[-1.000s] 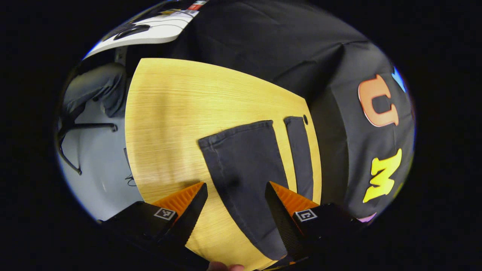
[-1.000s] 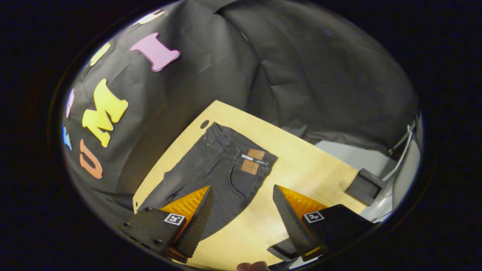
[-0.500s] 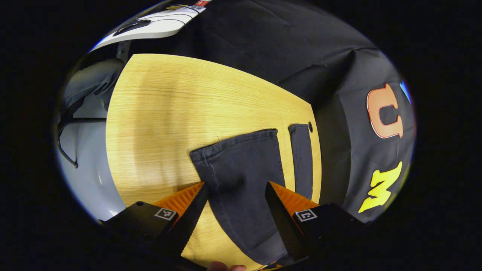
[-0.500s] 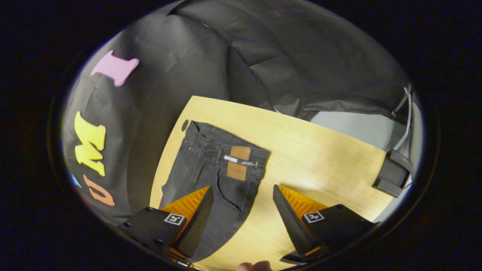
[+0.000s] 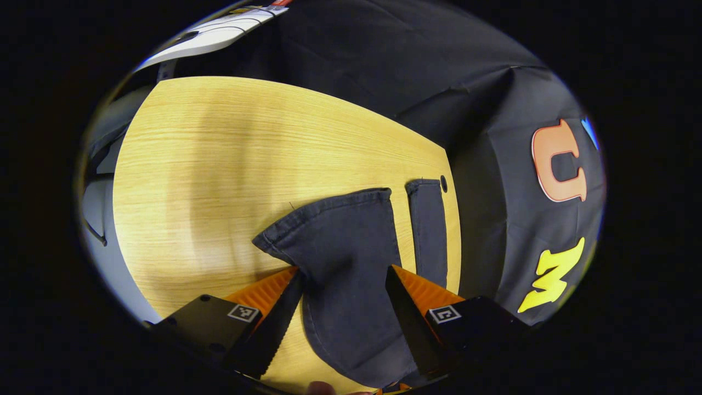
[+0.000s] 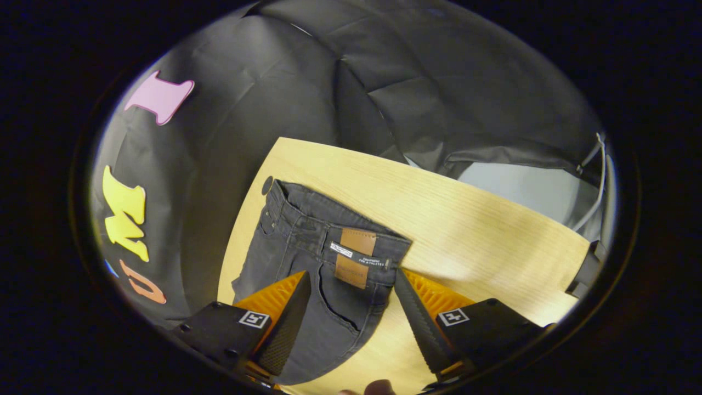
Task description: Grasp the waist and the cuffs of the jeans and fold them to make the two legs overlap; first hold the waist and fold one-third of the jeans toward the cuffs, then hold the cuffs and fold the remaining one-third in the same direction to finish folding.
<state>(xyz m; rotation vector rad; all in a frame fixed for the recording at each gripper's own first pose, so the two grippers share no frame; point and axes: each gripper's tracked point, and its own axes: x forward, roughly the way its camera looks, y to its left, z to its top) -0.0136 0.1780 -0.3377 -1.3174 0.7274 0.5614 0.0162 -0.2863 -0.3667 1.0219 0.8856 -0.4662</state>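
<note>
— Since half a second ago, what's moved?

— Both pairs of fingers have come nearer the jeans. At the bottom of the left gripper view, the left gripper stands wide open, holding nothing, with the near leg's cuff now larger and just above the gap. At the bottom of the right gripper view, the right gripper is also spread and empty, and the waist with its leather patch has drawn down to sit between the tips.

— And farther out?

— Jeans lie flat along the edge of the bench nearest the cloth wall, legs parted: the far leg is a narrow strip at centre right of the left gripper view.

— What does the next move turn on?

— I'd judge the long axis: it runs straight ahead of each gripper, waist end at the right one, cuffs at the left. Each has its near edge just ahead, not yet pinched.
</note>
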